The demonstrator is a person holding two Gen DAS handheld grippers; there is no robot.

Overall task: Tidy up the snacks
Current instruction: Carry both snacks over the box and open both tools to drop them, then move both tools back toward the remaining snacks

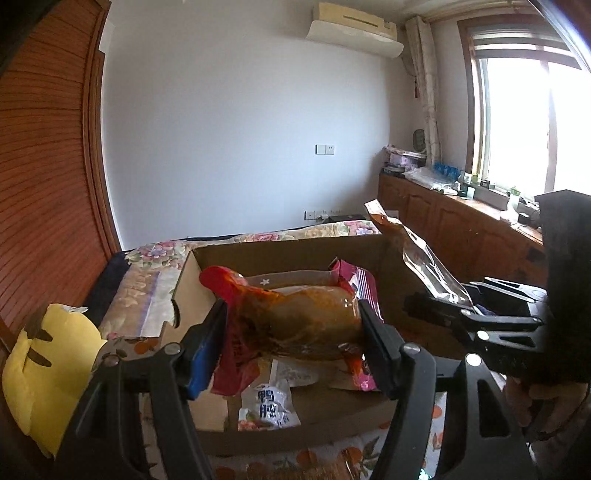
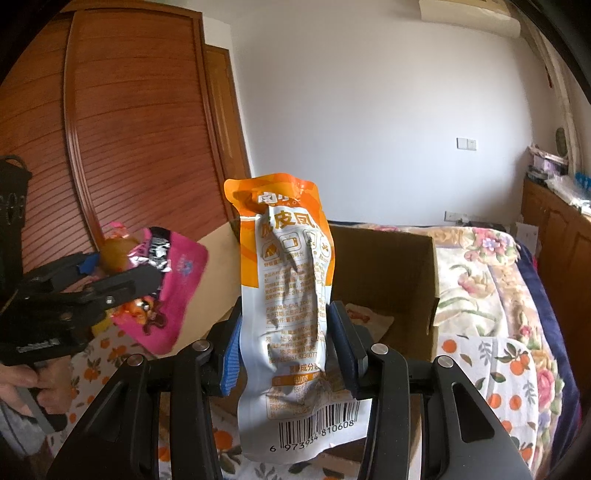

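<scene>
Two snack packs [image 1: 295,321] in tongs [image 1: 291,332]

A plain white wall [image 1: 229,129] fills the middle of the left wrist view, with an air conditioner [image 1: 354,29] mounted at the upper centre and a light switch [image 1: 325,149] lower down. A brown louvred wardrobe door [image 1: 44,184] runs down the left edge. At the upper right a bright window [image 1: 524,122] floods in daylight beside a pale curtain [image 1: 428,85]. Below it stands a cluttered wooden cabinet [image 1: 443,218]. A bed with a floral bedspread [image 2: 491,280] stretches across the lower right of the right wrist view.
</scene>
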